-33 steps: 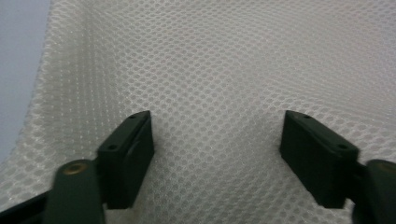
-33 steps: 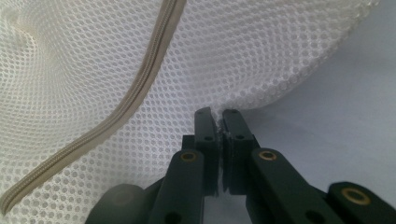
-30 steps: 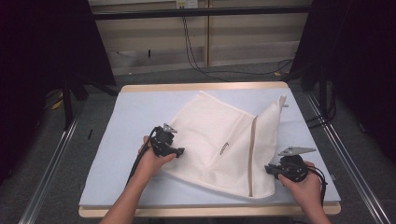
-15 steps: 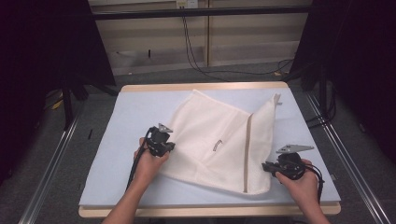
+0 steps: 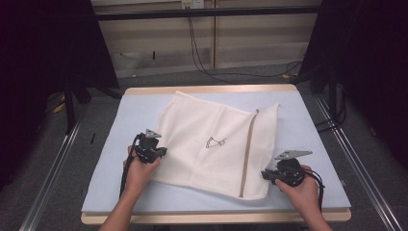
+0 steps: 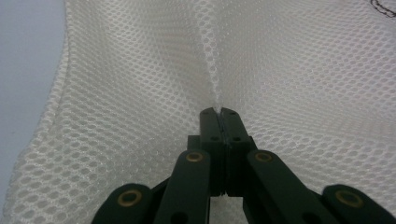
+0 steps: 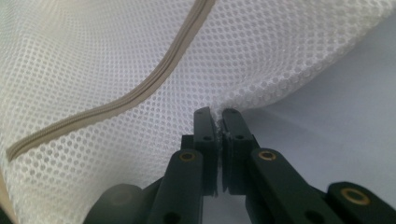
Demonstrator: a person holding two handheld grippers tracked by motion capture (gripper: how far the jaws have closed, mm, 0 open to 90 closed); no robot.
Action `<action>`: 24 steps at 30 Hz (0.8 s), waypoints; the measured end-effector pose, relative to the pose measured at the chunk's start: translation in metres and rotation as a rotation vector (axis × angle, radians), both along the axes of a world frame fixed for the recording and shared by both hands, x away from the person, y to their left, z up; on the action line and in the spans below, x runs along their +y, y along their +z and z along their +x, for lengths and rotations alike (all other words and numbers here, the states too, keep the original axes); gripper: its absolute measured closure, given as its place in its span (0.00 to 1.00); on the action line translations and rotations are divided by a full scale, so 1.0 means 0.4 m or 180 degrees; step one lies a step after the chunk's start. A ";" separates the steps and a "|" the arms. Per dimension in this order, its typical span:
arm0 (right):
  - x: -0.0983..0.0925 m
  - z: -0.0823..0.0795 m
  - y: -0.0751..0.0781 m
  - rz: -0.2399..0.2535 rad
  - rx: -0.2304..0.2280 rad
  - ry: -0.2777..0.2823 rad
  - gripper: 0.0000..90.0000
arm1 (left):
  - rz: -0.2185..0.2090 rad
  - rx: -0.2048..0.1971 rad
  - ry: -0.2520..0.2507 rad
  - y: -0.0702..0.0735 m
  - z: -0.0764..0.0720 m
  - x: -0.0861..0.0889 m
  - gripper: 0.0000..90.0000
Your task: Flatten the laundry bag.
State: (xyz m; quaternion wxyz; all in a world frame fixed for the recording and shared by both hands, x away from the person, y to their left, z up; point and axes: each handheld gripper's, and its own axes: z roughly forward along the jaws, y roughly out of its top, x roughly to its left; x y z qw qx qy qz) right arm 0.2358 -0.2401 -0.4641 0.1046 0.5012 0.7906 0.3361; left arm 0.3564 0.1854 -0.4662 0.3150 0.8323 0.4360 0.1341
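A white mesh bag [image 5: 211, 139] with a beige zipper [image 5: 248, 154] lies spread on the pale blue table mat [image 5: 308, 130]. A small dark mark [image 5: 215, 142] sits near its middle. My left gripper [image 5: 161, 153] is at the bag's left edge. In the left gripper view my left gripper [image 6: 219, 112] is shut on a pinched ridge of mesh [image 6: 140, 93]. My right gripper [image 5: 264, 174] is at the bag's near right corner. In the right gripper view my right gripper [image 7: 218, 113] is shut on the mesh edge [image 7: 261, 84], with the zipper [image 7: 116, 102] running just left of it.
The table's wooden rim [image 5: 211, 89] borders the mat at the far side. Bare mat [image 5: 115, 183] lies left of the bag and toward the front edge. Dark curtains and cables [image 5: 202, 53] stand behind the table, and metal rails [image 5: 48, 183] run along both sides.
My left gripper has moved left and closed on the mesh. The bag has been drawn left and lies flatter and wider. The right hand has hardly shifted.
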 end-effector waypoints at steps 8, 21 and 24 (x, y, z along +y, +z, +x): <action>-0.042 -0.032 0.026 0.0128 -0.0076 -0.0116 0.64 | 0.0024 -0.0020 -0.0056 0.002 -0.001 -0.004 0.99; -0.001 0.111 0.067 -0.0213 -0.0595 0.0078 0.52 | -0.0070 -0.0089 -0.0017 -0.001 0.034 0.003 0.98; 0.016 0.151 0.054 -0.0214 -0.0596 0.0176 0.49 | -0.0204 -0.0001 0.0021 0.008 0.034 0.010 0.92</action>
